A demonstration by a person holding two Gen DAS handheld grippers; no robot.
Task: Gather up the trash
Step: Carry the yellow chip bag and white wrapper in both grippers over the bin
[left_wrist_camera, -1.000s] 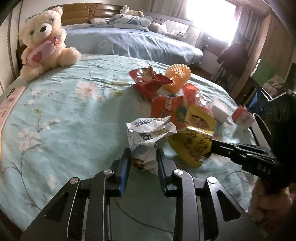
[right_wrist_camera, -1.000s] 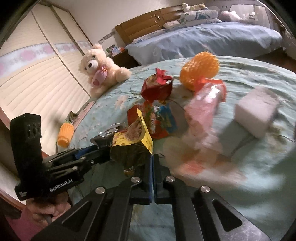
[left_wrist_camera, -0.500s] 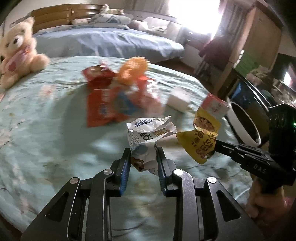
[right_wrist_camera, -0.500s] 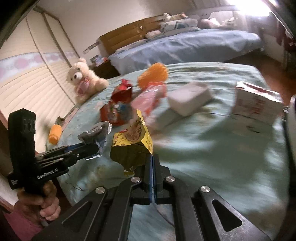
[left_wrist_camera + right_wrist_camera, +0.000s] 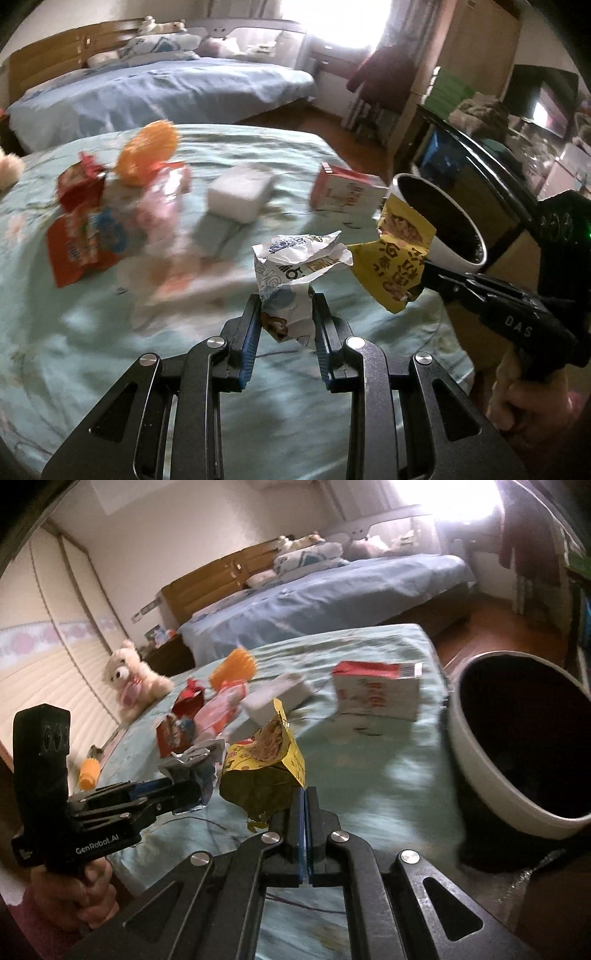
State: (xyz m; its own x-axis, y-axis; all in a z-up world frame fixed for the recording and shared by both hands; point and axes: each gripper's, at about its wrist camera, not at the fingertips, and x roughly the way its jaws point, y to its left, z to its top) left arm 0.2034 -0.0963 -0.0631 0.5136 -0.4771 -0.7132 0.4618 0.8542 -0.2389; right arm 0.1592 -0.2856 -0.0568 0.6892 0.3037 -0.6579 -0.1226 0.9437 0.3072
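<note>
My left claw (image 5: 286, 321) tilts downward over the bed (image 5: 92, 332), narrowly parted and clamped on a crumpled white wrapper (image 5: 291, 273). Beside it my right claw (image 5: 304, 812) (jaws fully together) pinches a yellow snack bag (image 5: 264, 771), angled likewise. Just beyond the bag stands the dark bin (image 5: 517, 746).

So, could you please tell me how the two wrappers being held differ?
The white wrapper is crumpled and bulky, spreading the left tool; the yellow wrapper is flatter, pinched at one edge by the fully closed right tool. Both hang clear of the bedspread, near the bin.
</note>
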